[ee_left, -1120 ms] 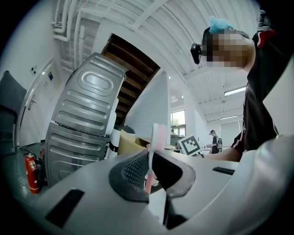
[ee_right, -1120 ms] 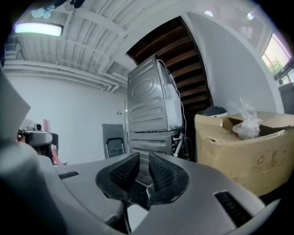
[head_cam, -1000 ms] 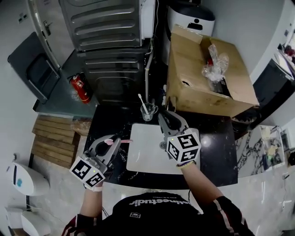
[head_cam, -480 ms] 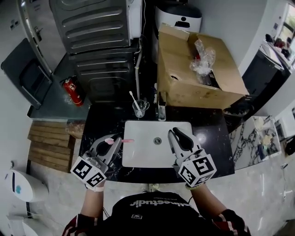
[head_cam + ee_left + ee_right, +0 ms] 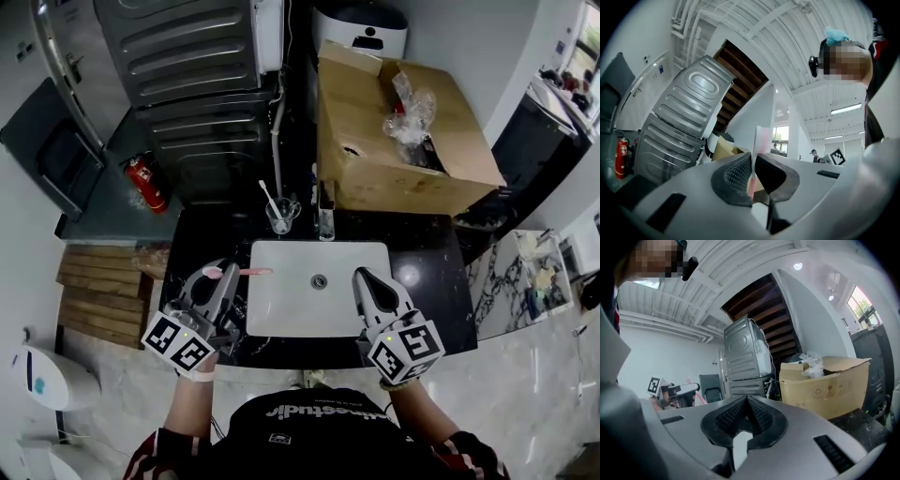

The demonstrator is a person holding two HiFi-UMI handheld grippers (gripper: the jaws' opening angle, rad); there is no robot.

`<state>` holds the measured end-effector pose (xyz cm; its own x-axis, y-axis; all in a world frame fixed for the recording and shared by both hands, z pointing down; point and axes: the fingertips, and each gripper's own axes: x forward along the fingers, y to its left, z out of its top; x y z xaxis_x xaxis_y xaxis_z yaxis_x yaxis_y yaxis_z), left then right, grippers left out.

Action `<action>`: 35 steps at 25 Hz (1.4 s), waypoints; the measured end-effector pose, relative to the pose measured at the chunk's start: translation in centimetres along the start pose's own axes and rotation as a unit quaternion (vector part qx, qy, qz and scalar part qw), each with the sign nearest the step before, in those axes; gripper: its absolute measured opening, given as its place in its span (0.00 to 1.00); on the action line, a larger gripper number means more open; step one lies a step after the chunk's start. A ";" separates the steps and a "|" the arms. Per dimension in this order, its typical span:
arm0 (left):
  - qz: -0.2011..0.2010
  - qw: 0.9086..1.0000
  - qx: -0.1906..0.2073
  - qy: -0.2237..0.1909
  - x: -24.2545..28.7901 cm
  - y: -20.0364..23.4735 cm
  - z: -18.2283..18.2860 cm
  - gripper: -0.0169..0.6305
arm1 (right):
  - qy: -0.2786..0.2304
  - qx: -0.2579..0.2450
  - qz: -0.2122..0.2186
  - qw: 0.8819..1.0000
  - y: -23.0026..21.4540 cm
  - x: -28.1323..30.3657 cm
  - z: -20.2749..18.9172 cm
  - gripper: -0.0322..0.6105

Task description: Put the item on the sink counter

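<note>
A pink toothbrush (image 5: 246, 272) lies crosswise in my left gripper (image 5: 221, 277), which is shut on it over the black counter (image 5: 427, 272) at the left rim of the white sink (image 5: 291, 309). In the left gripper view the toothbrush (image 5: 757, 143) stands upright, pinched between the ribbed pads (image 5: 736, 174). My right gripper (image 5: 366, 279) hovers at the sink's front right corner, shut with nothing in it. In the right gripper view its pads (image 5: 733, 417) meet, and the left gripper (image 5: 677, 391) shows far left.
A glass cup (image 5: 279, 217) holding a white toothbrush stands behind the sink, left of the faucet (image 5: 325, 221). A large open cardboard box (image 5: 403, 141) sits at the back right. A metal appliance (image 5: 187, 56) and a red fire extinguisher (image 5: 145, 183) are at the back left.
My right gripper has drawn back from over the sink's back edge to its front right corner. The left gripper, still holding the toothbrush, has barely shifted.
</note>
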<state>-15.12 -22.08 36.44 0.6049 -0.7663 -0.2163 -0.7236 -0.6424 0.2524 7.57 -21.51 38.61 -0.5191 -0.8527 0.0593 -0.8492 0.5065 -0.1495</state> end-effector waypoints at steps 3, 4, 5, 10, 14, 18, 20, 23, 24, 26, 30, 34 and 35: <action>0.008 0.999 -0.029 -0.018 1.4 1.3 0.2 0.08 | 0.001 0.003 0.002 1.000 -0.3 0.2 -0.1 0.11; 0.010 0.999 -0.040 -0.023 2.0 1.8 0.2 0.08 | 0.001 0.004 0.002 1.000 -0.5 0.3 0.0 0.11; 0.013 0.998 -0.051 -0.028 2.6 2.4 0.1 0.08 | 0.000 0.004 0.002 1.000 -0.6 0.4 0.0 0.11; 0.038 0.991 -0.109 -0.061 6.1 6.2 -0.7 0.08 | 0.004 0.006 0.003 1.000 -1.5 1.2 0.0 0.11; 0.046 0.991 -0.108 -0.064 9.3 8.2 -1.7 0.08 | 0.007 0.009 -0.001 1.000 -2.5 2.0 -0.2 0.11; 0.049 0.992 -0.102 -0.047 12.7 10.2 -3.5 0.08 | 0.011 0.009 0.000 1.000 -3.4 3.2 -0.2 0.11; 0.049 0.993 -0.099 -0.034 14.2 11.6 -5.0 0.08 | 0.016 0.012 -0.002 1.000 -3.9 3.7 -0.5 0.11; 0.051 0.994 -0.095 -0.009 16.1 14.1 -7.5 0.08 | 0.023 0.010 -0.002 1.000 -4.5 4.5 -0.6 0.11; 0.053 0.994 -0.094 0.001 16.6 14.8 -8.3 0.08 | 0.025 0.009 -0.003 1.000 -4.7 4.7 -0.7 0.11; 0.060 0.994 -0.092 0.018 17.4 16.2 -9.9 0.08 | 0.028 0.010 -0.004 1.000 -5.1 5.1 -0.9 0.11; 0.078 0.991 -0.101 0.047 17.9 18.5 -13.4 0.08 | 0.039 0.013 -0.005 0.999 -5.9 5.9 -1.5 0.11; 0.087 0.989 -0.109 0.057 18.5 19.6 -15.7 0.08 | 0.048 0.017 -0.003 0.999 -6.6 6.6 -2.0 0.11; 0.088 0.988 -0.111 0.061 18.7 19.7 -16.2 0.08 | 0.050 0.017 -0.003 0.999 -6.8 6.8 -2.1 0.11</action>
<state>-12.66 -49.11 52.69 0.5215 -0.8523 -0.0397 -0.7383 -0.4741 0.4797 9.59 -30.47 42.13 -0.5226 -0.8379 0.1575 -0.8492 0.4953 -0.1831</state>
